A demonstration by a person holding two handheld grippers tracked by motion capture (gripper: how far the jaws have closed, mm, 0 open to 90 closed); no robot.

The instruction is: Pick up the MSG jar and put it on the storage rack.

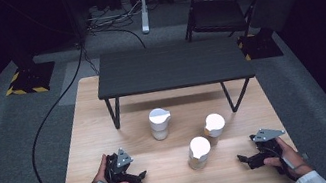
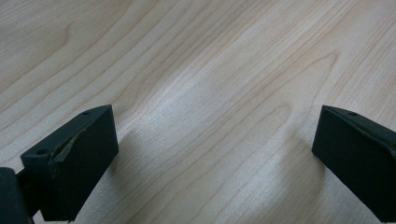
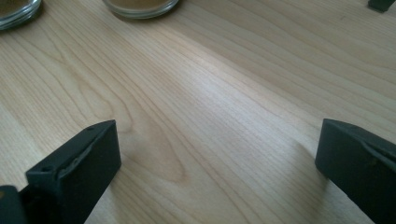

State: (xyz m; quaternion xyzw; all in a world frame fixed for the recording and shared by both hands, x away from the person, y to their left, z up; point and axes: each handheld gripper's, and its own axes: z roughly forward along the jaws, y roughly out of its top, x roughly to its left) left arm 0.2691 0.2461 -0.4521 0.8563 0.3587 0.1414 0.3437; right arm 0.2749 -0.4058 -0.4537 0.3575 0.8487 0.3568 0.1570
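Wooden table (image 1: 106, 127) from the high view: three white-lidded jars stand mid-table, the nearest jar (image 1: 199, 152) between my two tools, I judge so either can reach it. My left gripper (image 1: 138, 178) rests near-left, my right gripper (image 1: 244, 160) near-right, both pointing inward. From the left gripper view, jaws spread wide over bare wood, nothing between. From the right gripper view, jaws likewise released, two jar bases (image 3: 140, 7) far ahead.

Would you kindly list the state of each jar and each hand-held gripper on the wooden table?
Rear jar: upright, white lid on, untouched.
Right jar: upright, white lid on, untouched.
Front jar: upright, white lid on, untouched.
Left hand-held gripper: open, empty, low over the wooden table.
Right hand-held gripper: open, empty, low over the table.
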